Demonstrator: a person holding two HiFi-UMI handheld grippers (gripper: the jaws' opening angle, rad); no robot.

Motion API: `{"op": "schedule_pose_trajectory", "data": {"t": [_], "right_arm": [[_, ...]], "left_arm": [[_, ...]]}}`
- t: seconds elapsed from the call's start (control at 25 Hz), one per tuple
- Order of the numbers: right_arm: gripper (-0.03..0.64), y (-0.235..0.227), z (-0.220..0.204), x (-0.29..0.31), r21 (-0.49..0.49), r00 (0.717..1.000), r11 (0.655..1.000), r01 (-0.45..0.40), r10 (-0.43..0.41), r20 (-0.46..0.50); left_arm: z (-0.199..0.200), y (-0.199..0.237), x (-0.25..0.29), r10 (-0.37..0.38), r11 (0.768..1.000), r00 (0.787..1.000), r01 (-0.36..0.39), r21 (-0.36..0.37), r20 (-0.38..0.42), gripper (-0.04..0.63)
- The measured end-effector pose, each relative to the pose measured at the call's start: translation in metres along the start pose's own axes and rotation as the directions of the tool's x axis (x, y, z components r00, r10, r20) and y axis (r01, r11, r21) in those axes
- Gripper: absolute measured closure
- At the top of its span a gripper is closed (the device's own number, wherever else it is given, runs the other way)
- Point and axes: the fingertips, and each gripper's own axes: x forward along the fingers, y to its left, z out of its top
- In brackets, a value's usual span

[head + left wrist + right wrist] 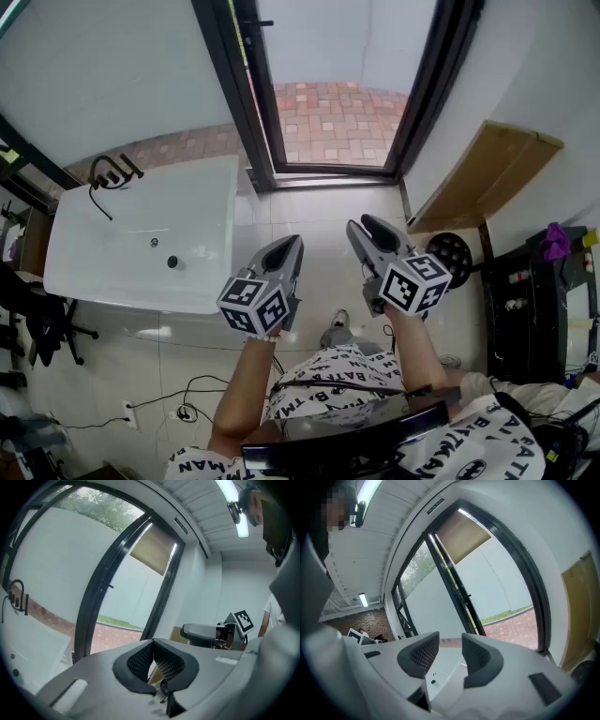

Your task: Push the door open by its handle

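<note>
Grippers hover short of the tall black-framed glass door [258, 94], ajar ahead: my left gripper [291, 241] pinched together and empty, my right gripper [363, 225] parted on nothing; the door's small black handle [265, 22] looks slick, its leaf probably heavy, so I'd press there squarely.

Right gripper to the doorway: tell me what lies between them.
Only bare white floor tiles lie between the right gripper and the doorway threshold, as the head view shows.

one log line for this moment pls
door open | handle untouched | left tool shut, empty | right tool open, empty | both short of door
</note>
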Motion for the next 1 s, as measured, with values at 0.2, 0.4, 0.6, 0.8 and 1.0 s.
{"op": "schedule_pose_trajectory", "data": {"t": [0.2,0.4,0.6,0.8,1.0], "right_arm": [[0.449,-0.020,0.014,0.017,0.007,1.000,1.000,-0.012,0.012,0.000],[0.449,-0.038,0.029,0.036,0.004,0.999,0.999,-0.039,0.039,-0.006],[0.449,-0.055,0.046,0.054,-0.006,0.998,0.998,-0.067,0.067,-0.011],[0.382,-0.072,0.046,0.073,-0.034,0.989,0.991,-0.133,0.130,-0.068],[0.385,-0.082,0.059,0.111,-0.109,0.969,0.969,-0.223,0.208,-0.132]], "left_arm": [[0.010,0.007,0.024,0.009,1.000,1.000,-0.009,0.001,-0.002,0.612],[0.022,0.014,0.049,0.029,1.000,1.000,-0.029,0.000,0.007,0.612],[0.032,0.018,0.076,0.040,0.999,0.999,-0.040,0.002,0.013,0.612],[0.031,0.020,0.101,0.053,0.999,0.998,-0.053,0.001,0.018,0.612],[0.033,0.040,0.116,0.085,0.996,0.996,-0.084,-0.032,0.022,0.612]]}}
